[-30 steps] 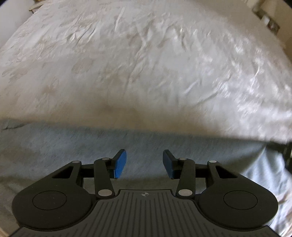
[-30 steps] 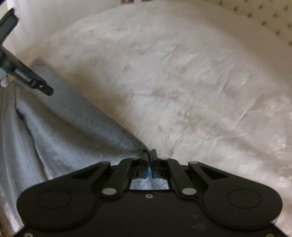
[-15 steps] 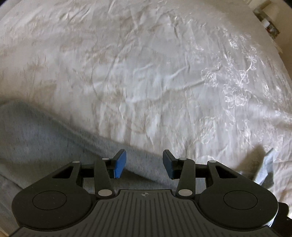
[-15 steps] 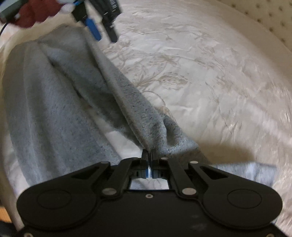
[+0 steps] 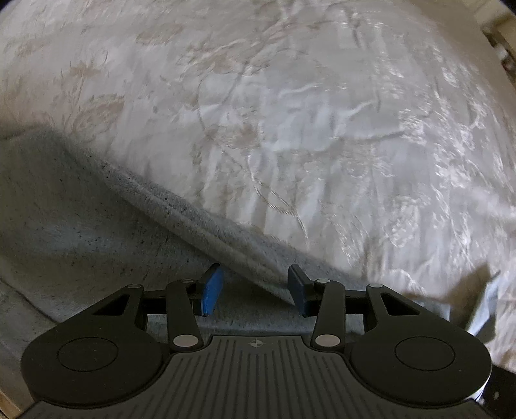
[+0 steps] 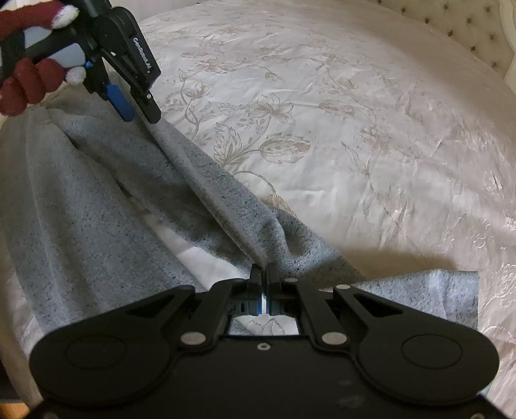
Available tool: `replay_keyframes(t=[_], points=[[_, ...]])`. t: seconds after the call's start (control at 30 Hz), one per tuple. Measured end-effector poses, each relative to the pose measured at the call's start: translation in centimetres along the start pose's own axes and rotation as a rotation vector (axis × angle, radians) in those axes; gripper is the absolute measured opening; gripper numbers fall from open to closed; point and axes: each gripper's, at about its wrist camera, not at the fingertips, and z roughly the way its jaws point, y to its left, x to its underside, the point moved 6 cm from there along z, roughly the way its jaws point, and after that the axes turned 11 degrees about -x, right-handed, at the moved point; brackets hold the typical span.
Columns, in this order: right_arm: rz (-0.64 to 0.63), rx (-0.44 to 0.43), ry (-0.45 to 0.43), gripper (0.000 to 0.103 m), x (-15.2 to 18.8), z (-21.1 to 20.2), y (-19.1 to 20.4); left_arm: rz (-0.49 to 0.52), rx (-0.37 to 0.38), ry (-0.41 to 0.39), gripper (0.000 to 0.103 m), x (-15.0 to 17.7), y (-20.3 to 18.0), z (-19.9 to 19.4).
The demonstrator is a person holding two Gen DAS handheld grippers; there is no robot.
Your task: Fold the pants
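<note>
Grey knit pants point(image 6: 96, 206) lie on the white floral bedspread point(image 6: 322, 112). My right gripper point(image 6: 262, 269) is shut on a fold of the pants and holds it raised, so a taut ridge runs up to the left. My left gripper point(image 5: 254, 283) is open, and the raised edge of the pants point(image 5: 180, 209) passes between its blue pads point(image 5: 211, 290), touching the right one. The left gripper also shows in the right wrist view point(image 6: 140, 109), held by a hand in a red glove point(image 6: 29, 80), at the far end of the ridge.
A tufted cream headboard point(image 6: 467, 29) stands at the far right of the bed. A loose pants end point(image 6: 445, 296) lies flat to the right of my right gripper. Furniture point(image 5: 503, 45) shows past the bed's top right edge.
The right gripper has lifted and pulled the pants fold into a taut ridge. The left gripper has moved in along that edge, still open, so the edge now sits between its pads.
</note>
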Motion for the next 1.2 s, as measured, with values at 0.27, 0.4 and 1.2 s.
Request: replay_keyframes(t=[0.27, 0.4, 1.2], points=[[0.019, -0.002, 0.005, 0.003, -0.2, 0.1, -0.3, -0.089, 0.083, 0.069, 0.006, -1.7, -0.1, 3.3], [0.013, 0.018, -0.026, 0.003, -1.0, -0.7, -0.3, -0.064, 0.120, -0.137, 0.006, -2.2, 0.0, -1.3], [0.425, 0.149, -0.156, 0.026, 2.6, -6.8, 2.8, 0.167, 0.092, -0.295, 0.005, 13.6, 3.4, -8.1]])
